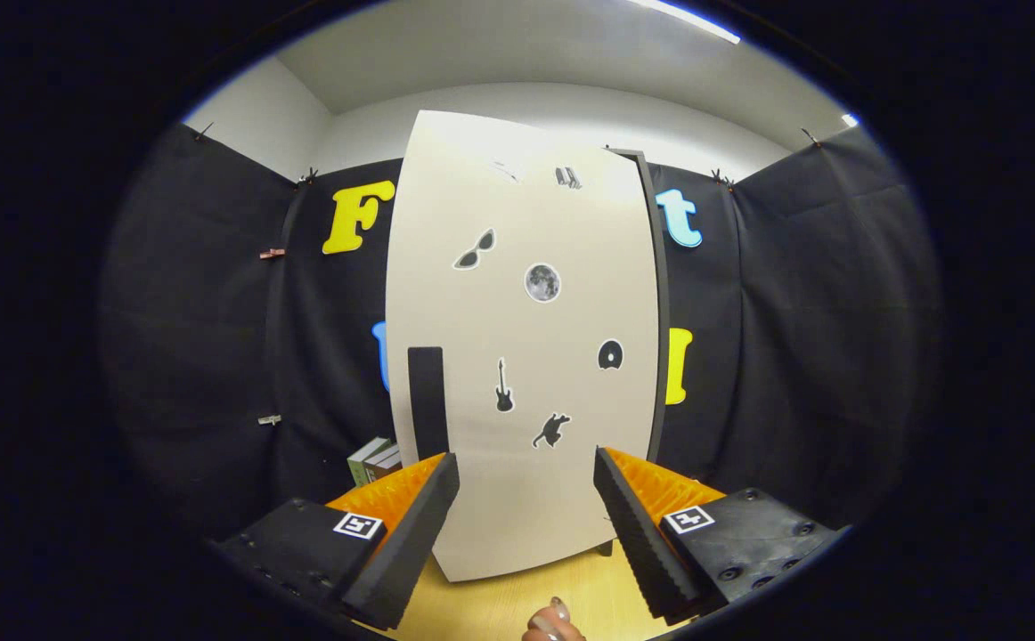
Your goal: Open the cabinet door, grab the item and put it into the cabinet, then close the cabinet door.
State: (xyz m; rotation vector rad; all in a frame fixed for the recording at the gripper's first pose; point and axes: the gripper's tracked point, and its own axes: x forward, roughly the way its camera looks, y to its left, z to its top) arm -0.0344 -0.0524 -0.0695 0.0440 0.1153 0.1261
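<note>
A tall white cabinet [522, 356] stands straight ahead of my fingers, its door shut and dotted with small dark stickers. A black vertical handle [427, 401] runs down the door's left side, just above my left fingertip. My gripper [526, 467] is open, the fingers spread wide in front of the door's lower part with nothing between them. A small greenish and brown box-like item [373, 461] lies on the table left of the cabinet, partly hidden behind my left finger.
The cabinet rests on a light wooden table [500, 605]. A person's fingertips [553, 621] show at the table's near edge, between my fingers. Black cloth walls close in behind and on both sides.
</note>
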